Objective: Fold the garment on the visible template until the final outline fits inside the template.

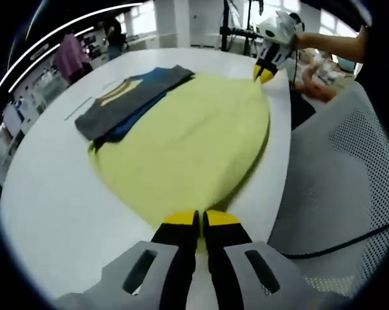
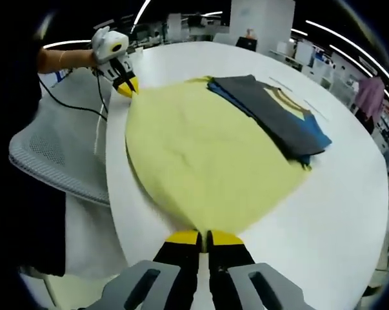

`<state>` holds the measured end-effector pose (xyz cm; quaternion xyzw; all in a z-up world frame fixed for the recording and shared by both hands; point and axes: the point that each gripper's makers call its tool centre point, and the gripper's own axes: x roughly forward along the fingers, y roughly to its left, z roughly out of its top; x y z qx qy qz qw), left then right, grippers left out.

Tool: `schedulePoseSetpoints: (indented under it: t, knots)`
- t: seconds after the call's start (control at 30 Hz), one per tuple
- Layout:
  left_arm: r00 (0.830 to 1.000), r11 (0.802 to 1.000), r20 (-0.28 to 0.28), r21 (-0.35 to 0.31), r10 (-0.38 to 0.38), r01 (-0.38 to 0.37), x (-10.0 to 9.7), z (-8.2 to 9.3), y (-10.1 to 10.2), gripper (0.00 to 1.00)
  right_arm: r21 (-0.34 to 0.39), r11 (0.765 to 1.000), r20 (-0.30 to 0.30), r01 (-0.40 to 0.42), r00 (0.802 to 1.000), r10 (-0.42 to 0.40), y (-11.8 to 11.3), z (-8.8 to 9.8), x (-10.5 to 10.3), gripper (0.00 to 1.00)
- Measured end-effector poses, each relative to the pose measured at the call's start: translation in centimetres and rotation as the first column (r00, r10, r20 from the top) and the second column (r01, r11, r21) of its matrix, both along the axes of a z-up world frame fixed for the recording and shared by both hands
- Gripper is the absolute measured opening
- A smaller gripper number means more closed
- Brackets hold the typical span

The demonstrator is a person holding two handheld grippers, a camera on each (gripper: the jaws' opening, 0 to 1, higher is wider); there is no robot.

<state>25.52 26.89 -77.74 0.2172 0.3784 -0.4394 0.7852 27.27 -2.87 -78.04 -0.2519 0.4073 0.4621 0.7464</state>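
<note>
A pale yellow garment (image 1: 188,142) lies spread and pulled taut on the round white table (image 1: 46,213). My left gripper (image 1: 200,219) is shut on its near edge, with yellow cloth pinched between the yellow-tipped jaws. At the far corner my right gripper (image 1: 265,73) pinches the cloth. In the right gripper view the garment (image 2: 200,155) stretches from my right gripper (image 2: 204,237), shut on its hem, to my left gripper (image 2: 128,86), shut on the opposite corner. A grey and blue folded stack (image 1: 126,103) (image 2: 278,119) rests partly on the garment's far side.
A grey mesh chair (image 1: 349,174) (image 2: 59,152) stands against the table edge beside the garment, with a black cable (image 1: 349,242) across it. Thin lines (image 2: 313,110) mark the table beyond the stack. A person in pink (image 1: 68,55) stands far off.
</note>
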Motion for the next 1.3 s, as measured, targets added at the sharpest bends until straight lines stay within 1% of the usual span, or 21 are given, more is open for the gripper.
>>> schedulePoseSetpoints:
  t: [0.2,0.47,0.6,0.8,1.03,1.2,1.3]
  knots:
    - [1.000,1.000,-0.008,0.010,0.013,-0.013,0.1,1.0,-0.1,0.01,0.007,1.000,-0.001,0.002,1.000,-0.002,-0.1,1.1,0.0,0.00]
    - [0.999,0.999,-0.021,-0.001,0.043,-0.043,-0.2,2.3,-0.2,0.01,0.017,1.000,-0.006,0.005,1.000,-0.005,-0.3,2.3,-0.2,0.00]
    - [0.998,0.998,-0.029,-0.012,0.062,-0.062,-0.5,2.8,-0.4,0.01,0.018,1.000,-0.018,0.006,1.000,-0.006,-0.4,2.8,-0.4,0.00]
    - [0.997,0.997,-0.038,-0.014,0.069,-0.070,-1.0,3.3,-0.2,0.01,0.027,1.000,-0.039,0.012,0.999,-0.011,-0.5,3.5,-0.9,0.00]
    - [0.993,0.995,-0.057,-0.020,0.099,-0.101,-1.6,4.4,0.1,0.01,0.046,0.999,-0.043,0.007,0.999,-0.005,-0.3,4.2,-1.7,0.00]
    - [0.992,0.994,-0.065,-0.025,0.104,-0.106,-1.9,4.9,0.1,0.01,0.052,0.998,-0.046,0.024,0.999,-0.021,-0.2,4.6,-1.9,0.00]
    - [0.991,0.994,-0.074,-0.016,0.108,-0.109,-2.0,5.1,0.1,0.01,0.055,0.998,-0.045,0.027,0.999,-0.024,-0.2,5.0,-1.9,0.00]
